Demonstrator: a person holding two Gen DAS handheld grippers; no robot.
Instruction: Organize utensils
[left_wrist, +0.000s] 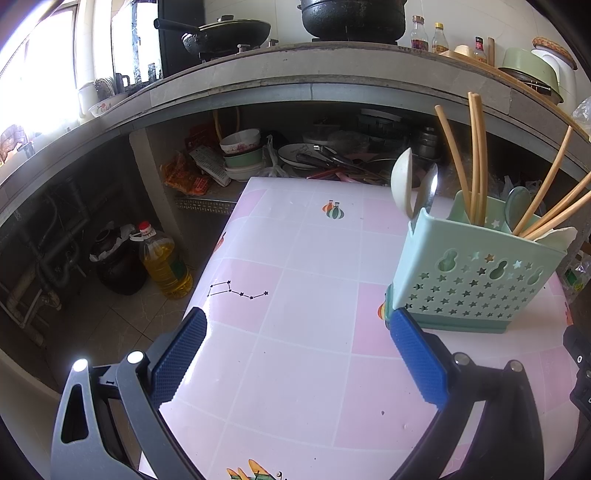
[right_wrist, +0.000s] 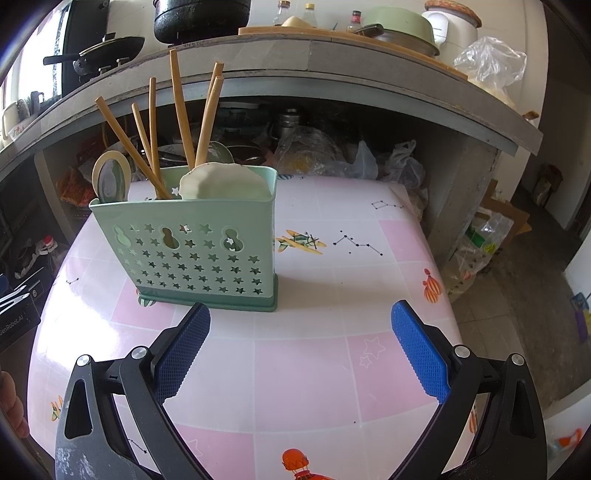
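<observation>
Seemingly the sorting is finished: chopsticks (right_wrist: 181, 110) and spoons (left_wrist: 402, 181) stand in the green holder (right_wrist: 192, 254) on the table (right_wrist: 332, 369). Left gripper (left_wrist: 295, 354) and right gripper (right_wrist: 301, 350) both gape wide, empty (nothing loose visible), so next is probably backing away.

Green utensil caddy (right_wrist: 207, 254) stands on pink-checked table (right_wrist: 332, 369).

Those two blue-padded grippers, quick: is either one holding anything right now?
Left gripper: open, holding nothing, over the pink tiled tablecloth.
Right gripper: open, holding nothing, in front of the green star-punched plastic utensil holder.
</observation>
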